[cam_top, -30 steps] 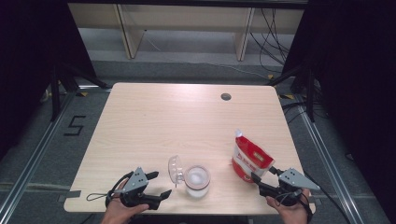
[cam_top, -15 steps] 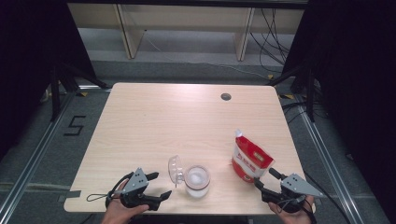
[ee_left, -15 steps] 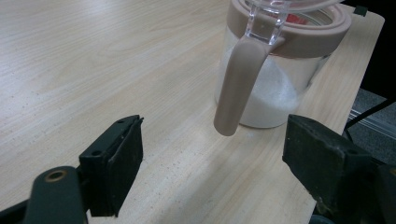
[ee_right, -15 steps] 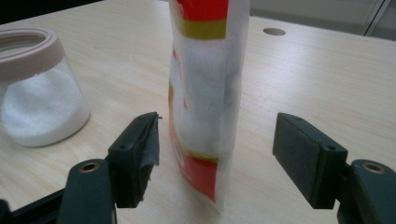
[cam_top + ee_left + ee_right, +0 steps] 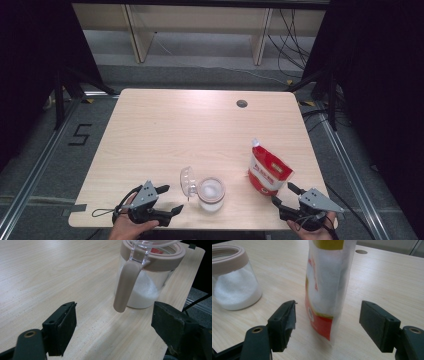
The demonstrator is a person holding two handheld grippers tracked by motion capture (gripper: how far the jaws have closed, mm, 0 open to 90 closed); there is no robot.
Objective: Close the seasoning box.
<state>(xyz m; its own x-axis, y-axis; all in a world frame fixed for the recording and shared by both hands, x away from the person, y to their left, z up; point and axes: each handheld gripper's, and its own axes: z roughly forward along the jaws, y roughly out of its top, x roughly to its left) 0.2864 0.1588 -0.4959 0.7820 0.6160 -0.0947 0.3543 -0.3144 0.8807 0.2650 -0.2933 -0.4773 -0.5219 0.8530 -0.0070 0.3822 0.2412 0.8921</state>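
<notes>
A clear glass jar (image 5: pixel 211 194) with a beige rim holds white powder near the table's front edge; its clear lid (image 5: pixel 187 181) is flipped open to the left. A red and white pouch (image 5: pixel 267 170) stands upright to its right. My left gripper (image 5: pixel 169 200) is open just left of the jar (image 5: pixel 147 277), whose beige handle (image 5: pixel 126 282) hangs between the jaws' line of sight. Just in front of the pouch (image 5: pixel 327 285), my right gripper (image 5: pixel 284 195) is open and apart from it; the jar (image 5: pixel 233 277) shows at its left.
The light wooden table (image 5: pixel 190 125) has a round cable hole (image 5: pixel 242 103) at the back right. Both grippers sit at the table's front edge. A shelf unit and cables lie on the floor beyond the table.
My right gripper let go of the pouch, opened and drew back toward the front edge. The pouch stands on its own. The left gripper stayed put.
</notes>
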